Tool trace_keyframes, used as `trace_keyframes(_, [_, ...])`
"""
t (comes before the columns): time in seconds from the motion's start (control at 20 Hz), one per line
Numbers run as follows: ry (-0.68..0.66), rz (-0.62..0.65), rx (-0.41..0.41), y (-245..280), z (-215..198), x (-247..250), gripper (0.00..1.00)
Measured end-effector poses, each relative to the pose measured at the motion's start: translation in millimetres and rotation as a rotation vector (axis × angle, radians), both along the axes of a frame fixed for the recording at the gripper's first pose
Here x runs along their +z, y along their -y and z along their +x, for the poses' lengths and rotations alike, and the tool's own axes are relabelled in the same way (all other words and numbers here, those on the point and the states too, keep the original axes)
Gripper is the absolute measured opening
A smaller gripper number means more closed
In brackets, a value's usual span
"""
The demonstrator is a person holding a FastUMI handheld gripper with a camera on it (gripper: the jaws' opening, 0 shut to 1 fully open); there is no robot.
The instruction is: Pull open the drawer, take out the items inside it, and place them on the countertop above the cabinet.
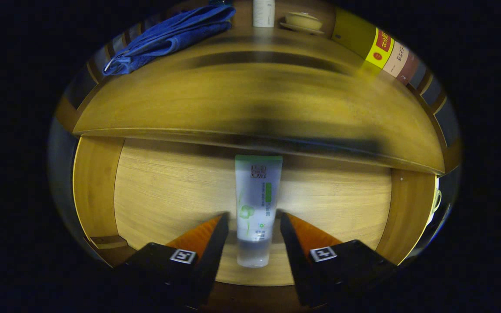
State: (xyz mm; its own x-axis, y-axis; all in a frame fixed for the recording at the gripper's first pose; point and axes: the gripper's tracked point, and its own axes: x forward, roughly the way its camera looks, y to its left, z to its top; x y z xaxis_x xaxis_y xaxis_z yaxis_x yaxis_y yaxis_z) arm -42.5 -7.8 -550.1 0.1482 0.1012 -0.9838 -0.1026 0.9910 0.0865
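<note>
A pale tube (255,204) lies lengthwise on the floor of the open drawer (168,191), between the fingers of the gripper (254,219), which stand apart on either side with slim gaps. Above, the countertop (250,100) carries a folded blue towel (168,37), a white bottle (263,13), a lidded bowl (302,21) and a yellow-spined book (374,48).

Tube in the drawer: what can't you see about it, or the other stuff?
- Tube: gripper view, far end hidden under the countertop edge; whether the hand-held gripper fingers touch it is unclear.
- White bottle: top cut off.
- Countertop: blurred.
</note>
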Motion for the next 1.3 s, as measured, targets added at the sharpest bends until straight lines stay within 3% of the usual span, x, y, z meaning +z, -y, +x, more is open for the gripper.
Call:
trace_keyframes(0.1, [-0.002,0.011,-0.015,-2,8,11,0.6])
trace_keyframes(0.3, [0.023,-0.004,-0.031,-2,34,47,0.49])
trace_keyframes(0.55, [0.076,0.003,-0.029,-7,74,115,0.49])
trace_keyframes(0.6, [0.075,-0.003,-0.033,-10,4,62,0.49])
trace_keyframes(0.7, [0.088,-0.006,-0.031,-2,61,133,0.49])
trace_keyframes(1.3, [0.207,-0.035,-0.009,-1,93,248,0.49])
